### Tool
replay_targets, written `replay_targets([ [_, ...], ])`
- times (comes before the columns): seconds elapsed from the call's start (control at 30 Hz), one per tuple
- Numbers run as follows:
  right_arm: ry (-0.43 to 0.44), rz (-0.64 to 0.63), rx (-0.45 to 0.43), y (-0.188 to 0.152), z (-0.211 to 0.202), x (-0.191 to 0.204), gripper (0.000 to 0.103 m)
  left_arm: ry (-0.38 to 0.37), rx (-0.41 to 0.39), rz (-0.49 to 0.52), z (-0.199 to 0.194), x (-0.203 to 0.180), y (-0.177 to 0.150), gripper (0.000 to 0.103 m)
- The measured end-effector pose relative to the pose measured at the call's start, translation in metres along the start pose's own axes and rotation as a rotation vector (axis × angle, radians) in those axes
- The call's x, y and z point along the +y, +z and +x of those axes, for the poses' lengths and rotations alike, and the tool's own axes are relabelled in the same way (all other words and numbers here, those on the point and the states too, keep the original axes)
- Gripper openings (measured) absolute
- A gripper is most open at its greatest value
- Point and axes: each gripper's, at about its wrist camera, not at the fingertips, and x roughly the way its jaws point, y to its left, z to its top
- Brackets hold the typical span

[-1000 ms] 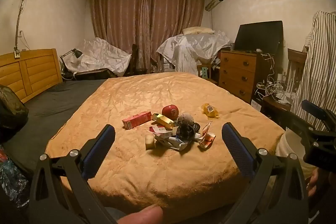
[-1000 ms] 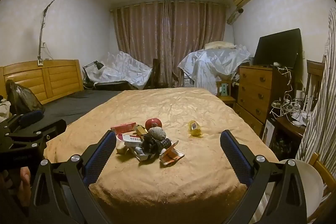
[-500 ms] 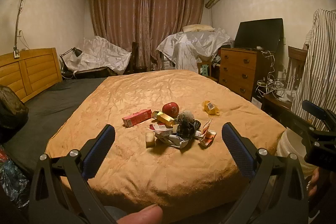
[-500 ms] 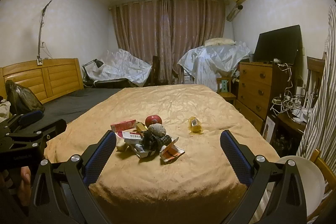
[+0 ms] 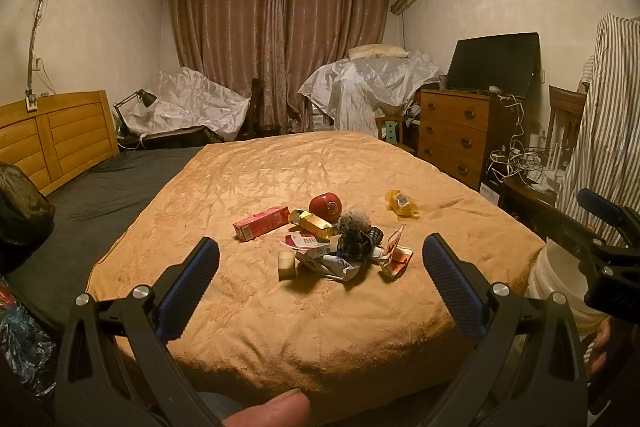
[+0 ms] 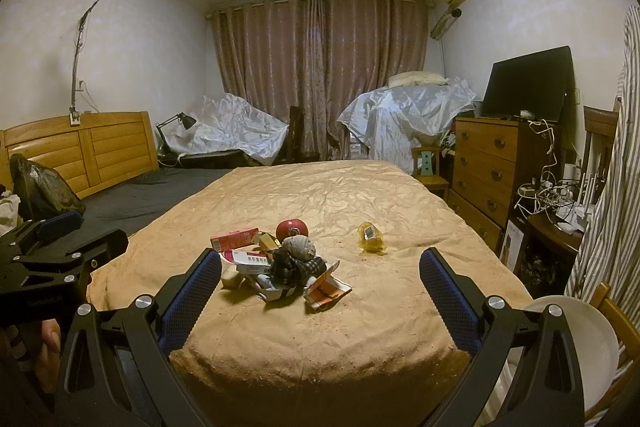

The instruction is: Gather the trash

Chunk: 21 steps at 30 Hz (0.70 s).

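Note:
A pile of trash lies on the tan bedspread [image 5: 256, 315]: a red box [image 5: 262, 223], a red apple [image 5: 325, 207], a gold wrapper [image 5: 316, 223], a dark crumpled cloth [image 5: 354, 241], torn packets [image 5: 394, 257], a small beige block [image 5: 287, 264] and a yellow wrapper [image 5: 401, 203] apart to the right. My left gripper [image 5: 320, 279] is open and empty, short of the pile. My right gripper [image 6: 320, 283] is open and empty, short of the same pile [image 6: 280, 267]. A white bucket [image 6: 576, 331] stands at the bed's right foot.
A wooden dresser [image 5: 456, 135] with a TV stands right of the bed. A headboard [image 5: 52, 139] and a black bag [image 5: 20, 215] are at the left. Cables and a striped cloth [image 6: 612, 207] crowd the right side. Covered furniture stands by the curtains.
Both grippers have tilted and shifted slightly, so the pile sits a little differently in view. Nothing on the bed has moved and the jaws stay open.

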Motion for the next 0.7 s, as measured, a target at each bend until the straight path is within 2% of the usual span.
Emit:
replay_targets([
  [0.7, 0.002, 0.000, 0.006, -0.0029, 0.0002, 0.0011, 0.099, 0.001, 0.007, 0.004, 0.0024, 0.0013, -0.0018, 0.098],
])
